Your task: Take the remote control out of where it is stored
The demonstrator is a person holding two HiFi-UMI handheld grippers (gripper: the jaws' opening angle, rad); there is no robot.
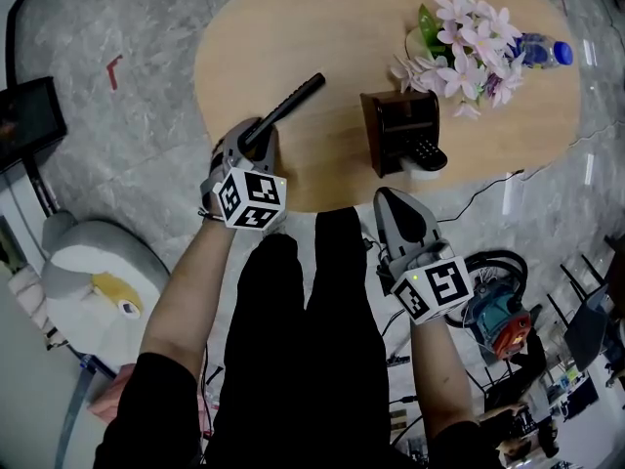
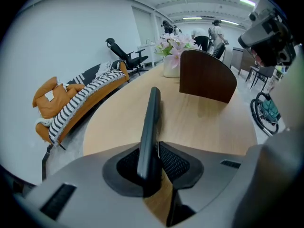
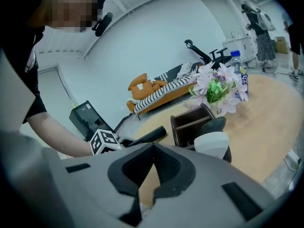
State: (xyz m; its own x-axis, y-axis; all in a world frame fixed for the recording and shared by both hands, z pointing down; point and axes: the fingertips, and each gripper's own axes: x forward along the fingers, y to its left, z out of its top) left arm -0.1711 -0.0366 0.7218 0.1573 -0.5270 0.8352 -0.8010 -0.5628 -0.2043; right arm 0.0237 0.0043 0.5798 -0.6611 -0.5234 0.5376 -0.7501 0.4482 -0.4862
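Observation:
A slim black remote control [image 1: 286, 110] [image 2: 150, 127] sticks out from my left gripper [image 1: 256, 142], whose jaws are shut on its near end; it points over the wooden table [image 1: 322, 37] toward the far right. The dark brown storage holder [image 1: 397, 130] [image 2: 207, 75] [image 3: 190, 122] stands on the table near its front edge, with a second black remote [image 1: 426, 151] and a white object [image 3: 212, 143] by its right side. My right gripper [image 1: 402, 215] [image 3: 151, 167] hangs just off the table's front edge, shut and empty.
A vase of pink flowers [image 1: 467, 42] and a blue-capped bottle [image 1: 543, 51] stand at the table's far right. A couch with an orange cushion [image 2: 52, 96] and an office chair [image 2: 128, 58] lie beyond the table. Cables and a tool [image 1: 500, 319] lie on the floor to the right.

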